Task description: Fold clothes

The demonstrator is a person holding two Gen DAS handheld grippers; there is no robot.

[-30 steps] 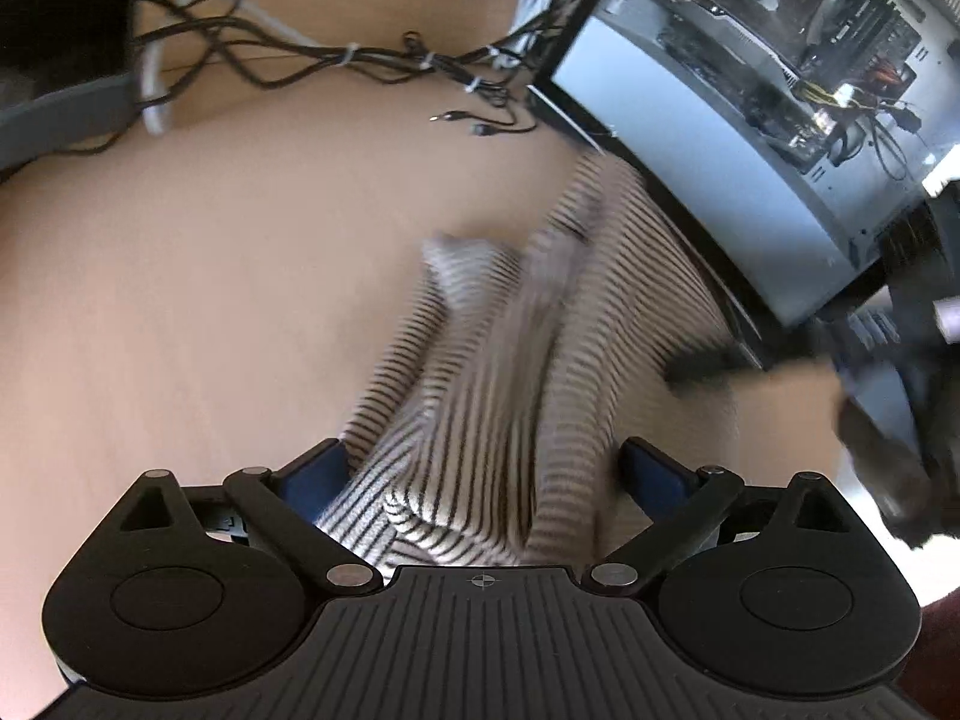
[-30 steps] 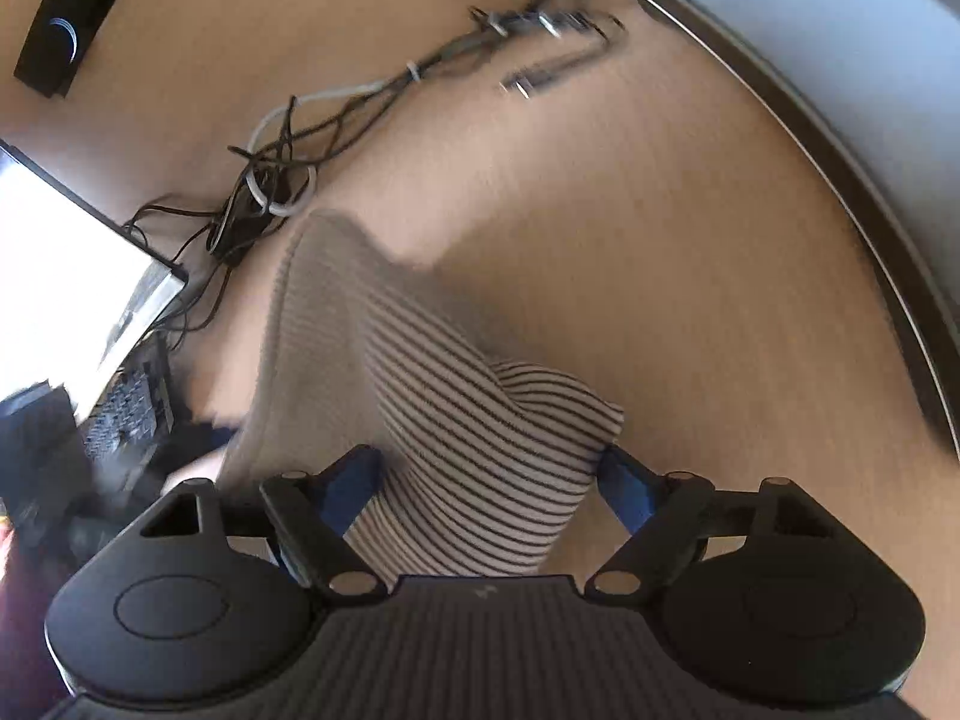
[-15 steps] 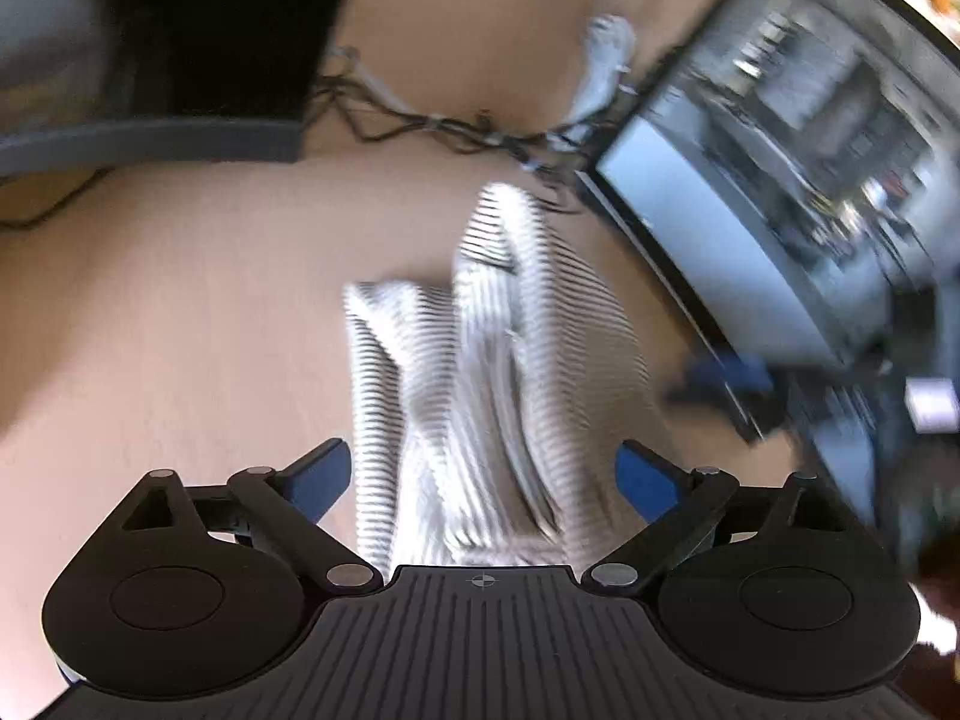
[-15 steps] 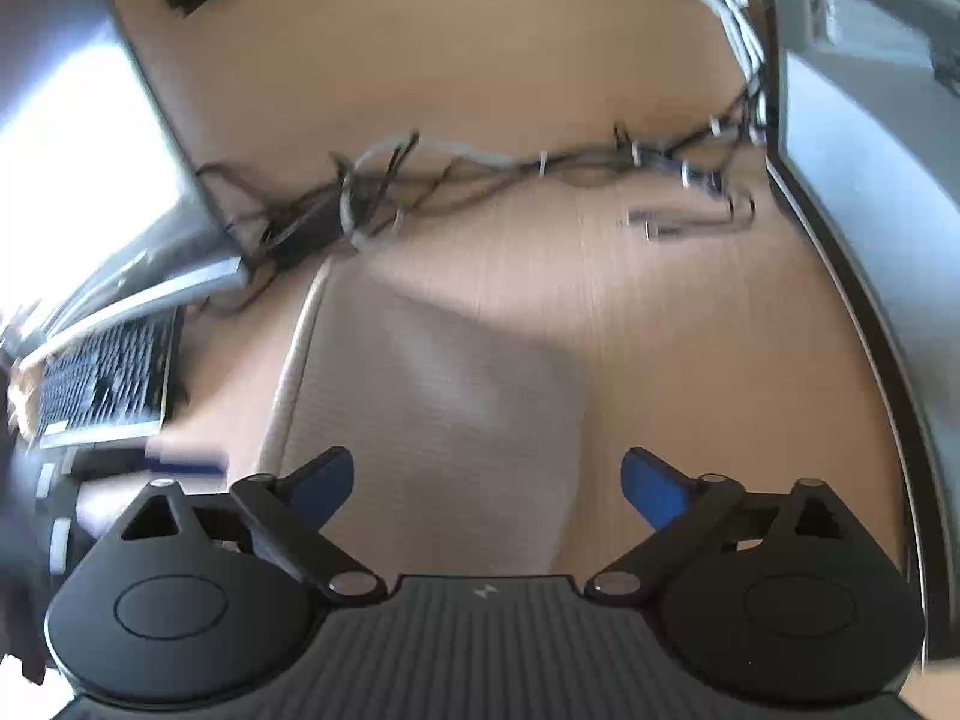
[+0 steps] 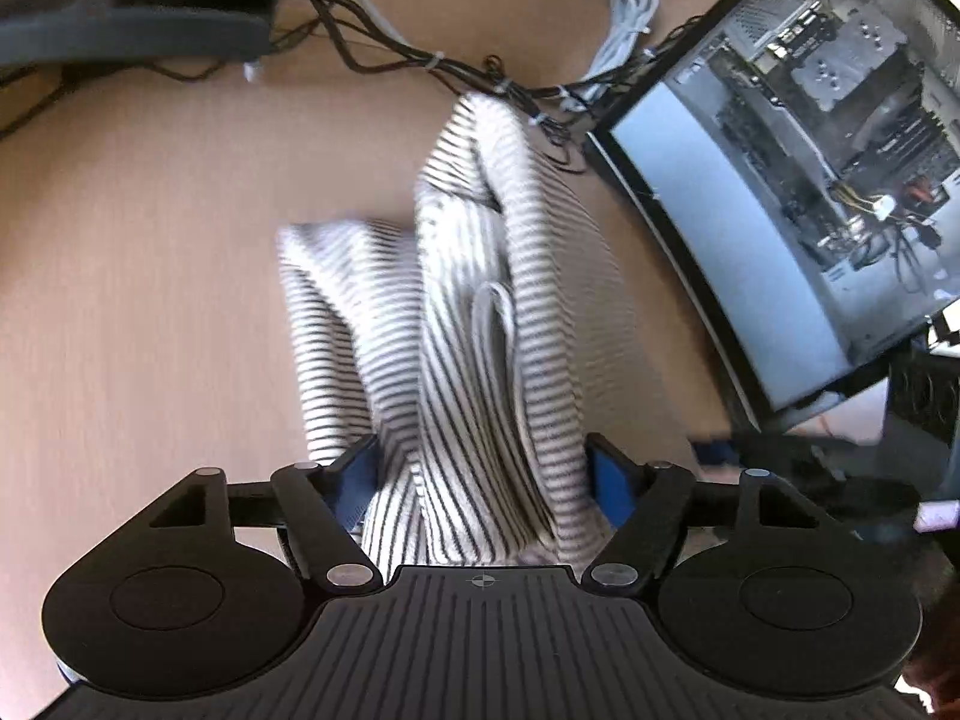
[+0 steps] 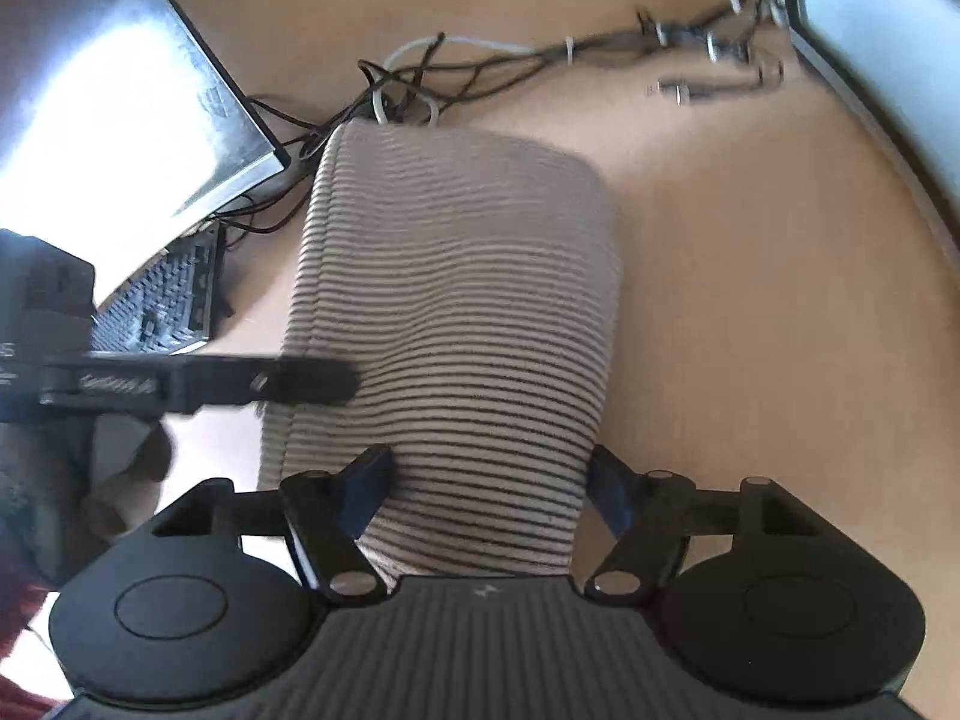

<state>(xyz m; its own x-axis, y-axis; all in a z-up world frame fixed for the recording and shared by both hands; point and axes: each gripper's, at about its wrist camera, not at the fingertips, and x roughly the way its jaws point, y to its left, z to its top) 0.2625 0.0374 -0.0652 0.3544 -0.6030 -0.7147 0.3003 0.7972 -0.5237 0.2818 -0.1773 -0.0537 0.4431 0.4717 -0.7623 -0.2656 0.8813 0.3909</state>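
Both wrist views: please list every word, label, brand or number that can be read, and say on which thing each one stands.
No text can be read with certainty.
Black bar of the left gripper: pale lettering, too blurred to read.
Monitor: small marks near its lower corner, too small to read.
Keyboard: key legends, too small to read.
Striped garment: no print visible.
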